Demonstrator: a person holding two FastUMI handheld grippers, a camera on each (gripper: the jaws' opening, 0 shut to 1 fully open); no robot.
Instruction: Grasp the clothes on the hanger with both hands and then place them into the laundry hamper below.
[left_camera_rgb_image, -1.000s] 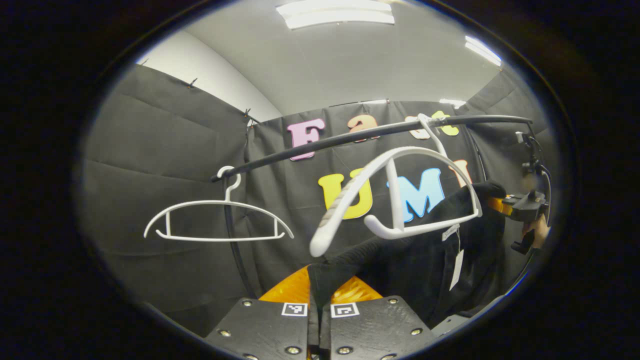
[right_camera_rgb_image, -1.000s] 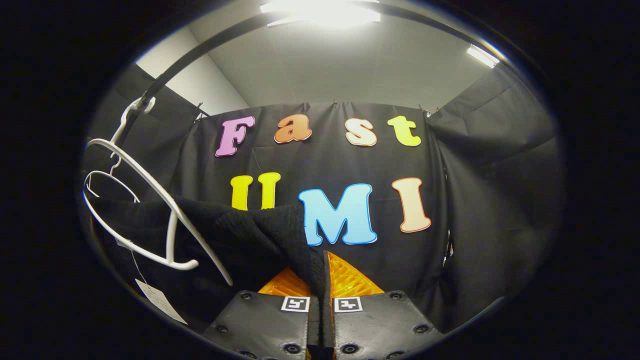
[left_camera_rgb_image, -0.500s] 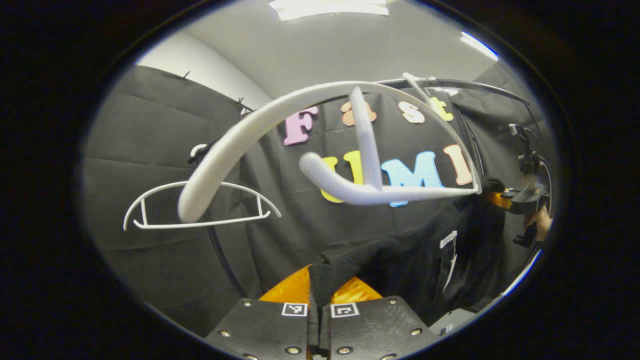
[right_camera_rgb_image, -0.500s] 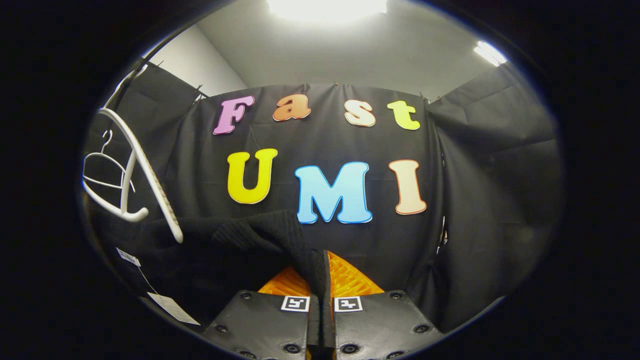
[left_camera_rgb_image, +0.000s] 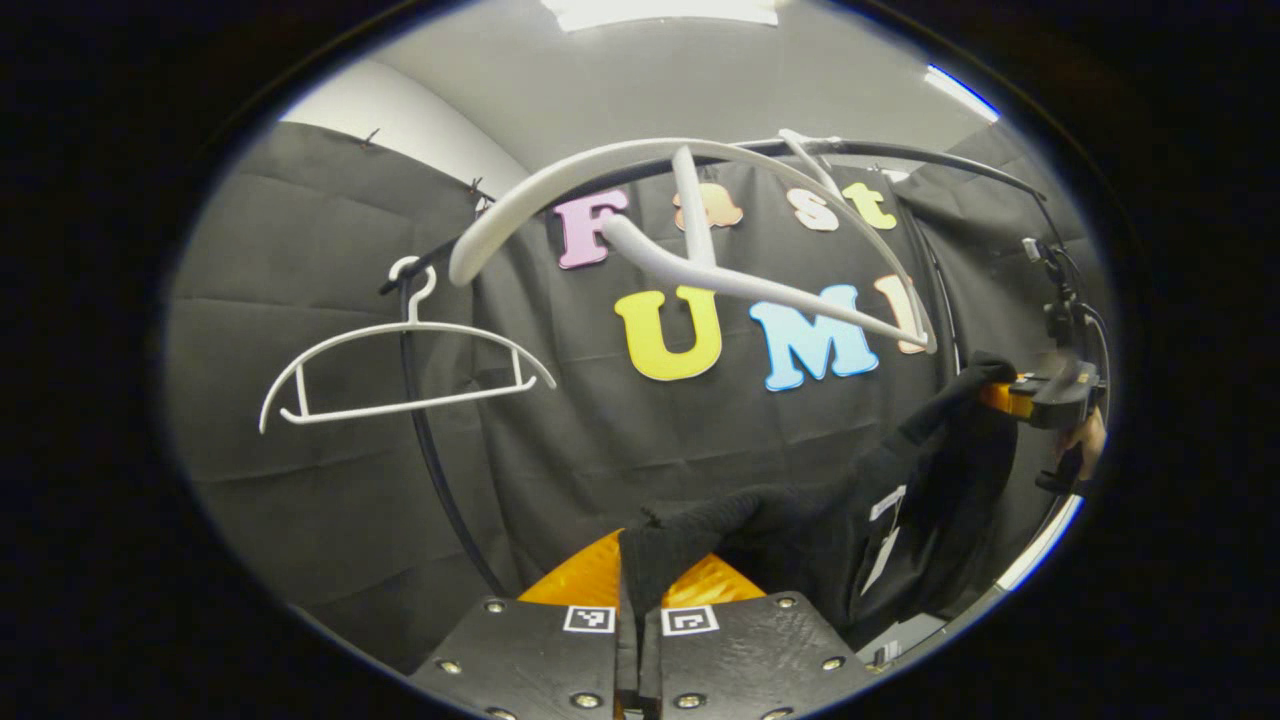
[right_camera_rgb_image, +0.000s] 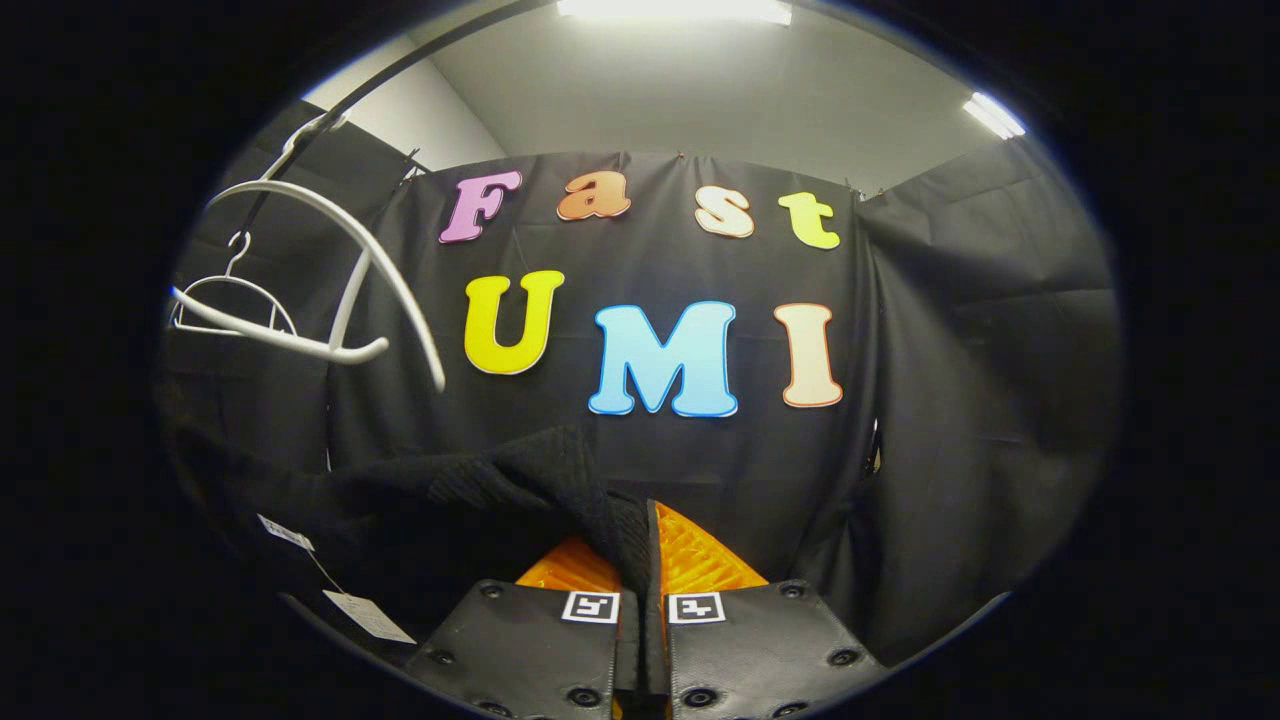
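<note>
A black knit garment (left_camera_rgb_image: 850, 520) hangs stretched between both grippers, below its white hanger (left_camera_rgb_image: 700, 215), which stays hooked on the black rail (left_camera_rgb_image: 930, 160) and carries nothing. My left gripper (left_camera_rgb_image: 638, 575) is shut on one end of the garment. In the right gripper view, my right gripper (right_camera_rgb_image: 645, 565) is shut on the other end of the garment (right_camera_rgb_image: 480, 490), with the bare hanger (right_camera_rgb_image: 330, 250) up at the left. The right gripper (left_camera_rgb_image: 1040, 395) and the hand holding it also show at the far right of the left gripper view. White tags (left_camera_rgb_image: 885, 545) dangle from the cloth.
A second empty white hanger (left_camera_rgb_image: 400, 365) hangs on the rail's left end, above the rack's curved black post (left_camera_rgb_image: 440, 480). Black cloth walls close the booth on all sides. A pale strip of floor or edge (left_camera_rgb_image: 1035, 545) shows at the lower right.
The garment has come off the hanger and dropped lower with both grippers. The freed hanger has swung up and away, tilting on the rail.
</note>
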